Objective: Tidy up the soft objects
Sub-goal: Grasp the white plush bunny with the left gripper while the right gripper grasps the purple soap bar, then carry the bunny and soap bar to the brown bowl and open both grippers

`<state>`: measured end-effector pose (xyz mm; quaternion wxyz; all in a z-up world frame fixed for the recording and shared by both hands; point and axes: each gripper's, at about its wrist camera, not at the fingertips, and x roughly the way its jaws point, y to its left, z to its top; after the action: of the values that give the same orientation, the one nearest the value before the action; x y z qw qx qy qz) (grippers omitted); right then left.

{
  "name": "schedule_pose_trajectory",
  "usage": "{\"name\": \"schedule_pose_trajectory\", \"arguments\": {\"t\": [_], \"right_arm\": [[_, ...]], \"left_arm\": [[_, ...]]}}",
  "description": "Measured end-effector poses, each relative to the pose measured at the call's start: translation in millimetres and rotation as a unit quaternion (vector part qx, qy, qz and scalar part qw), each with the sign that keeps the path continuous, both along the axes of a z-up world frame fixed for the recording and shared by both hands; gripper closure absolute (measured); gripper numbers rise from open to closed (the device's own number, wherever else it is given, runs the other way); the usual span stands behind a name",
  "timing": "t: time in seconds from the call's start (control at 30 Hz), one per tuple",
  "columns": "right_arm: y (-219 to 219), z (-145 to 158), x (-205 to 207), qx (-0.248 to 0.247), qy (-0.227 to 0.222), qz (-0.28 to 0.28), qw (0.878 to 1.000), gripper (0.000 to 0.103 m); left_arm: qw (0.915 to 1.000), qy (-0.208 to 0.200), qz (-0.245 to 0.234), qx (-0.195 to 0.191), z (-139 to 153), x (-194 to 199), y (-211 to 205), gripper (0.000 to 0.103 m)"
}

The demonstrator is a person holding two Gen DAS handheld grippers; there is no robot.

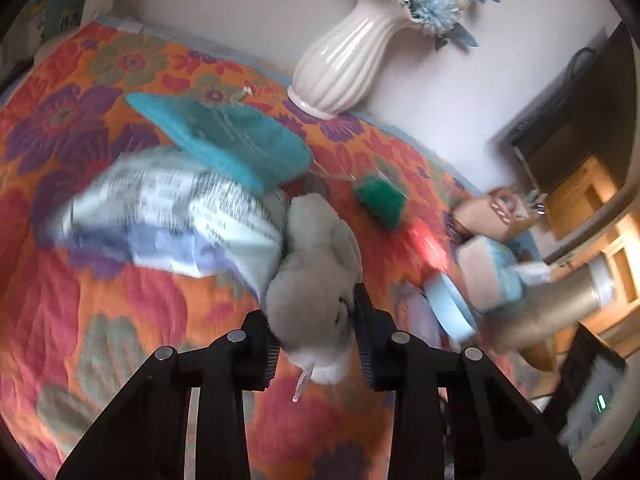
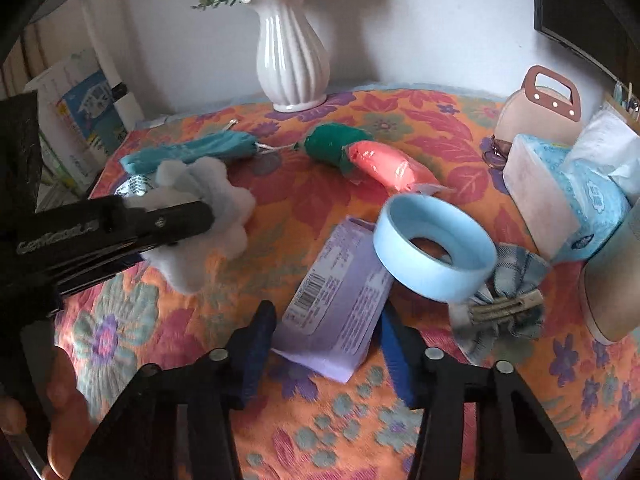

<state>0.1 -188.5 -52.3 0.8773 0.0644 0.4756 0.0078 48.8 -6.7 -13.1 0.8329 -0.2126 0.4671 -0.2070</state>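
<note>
A grey-white plush toy sits between the black fingers of my left gripper, which is shut on it above the floral quilt. The right wrist view shows the same fluffy plush clamped in the left gripper at the left. My right gripper points down at a lavender pack lying on the quilt; both blue pads touch its sides, so it is shut on the pack.
A teal pouch, a printed plastic packet and a green-and-pink soft toy lie farther back. A light blue ring, a plaid hair clip and a tissue box crowd the right. A white vase stands by the wall.
</note>
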Motion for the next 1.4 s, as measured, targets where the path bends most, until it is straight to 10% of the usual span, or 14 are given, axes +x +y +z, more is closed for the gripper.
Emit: {"name": "schedule_pose_trajectory", "arguments": {"t": [0.2, 0.43, 0.63, 0.8, 0.97, 1.2, 1.4], "right_arm": [[-12, 0, -15, 0.014, -0.005, 0.041, 0.999, 0.055], [-14, -3, -9, 0.034, -0.007, 0.052, 0.998, 0.047], [-12, -3, -10, 0.033, -0.007, 0.055, 0.998, 0.046], [-15, -4, -9, 0.042, -0.009, 0.052, 0.998, 0.045], [-13, -4, -9, 0.032, -0.009, 0.046, 0.998, 0.045], [-1, -4, -8, -0.025, -0.013, 0.039, 0.999, 0.058], [-8, -6, -7, 0.003, -0.005, 0.041, 0.999, 0.046]], "left_arm": [[0.9993, 0.016, -0.035, 0.005, -3, -48, 17, 0.072], [0.9945, -0.021, -0.044, 0.093, 5, -77, 26, 0.017], [0.9941, -0.02, -0.041, 0.099, 7, -62, 23, 0.017], [0.9816, -0.035, -0.037, 0.184, -7, -54, -8, 0.019], [0.9643, -0.076, -0.033, 0.251, -13, -61, -23, 0.046], [0.9727, -0.077, -0.018, 0.218, 5, -53, -16, 0.052], [0.9706, -0.106, -0.018, 0.215, -2, -46, -22, 0.052]]}}
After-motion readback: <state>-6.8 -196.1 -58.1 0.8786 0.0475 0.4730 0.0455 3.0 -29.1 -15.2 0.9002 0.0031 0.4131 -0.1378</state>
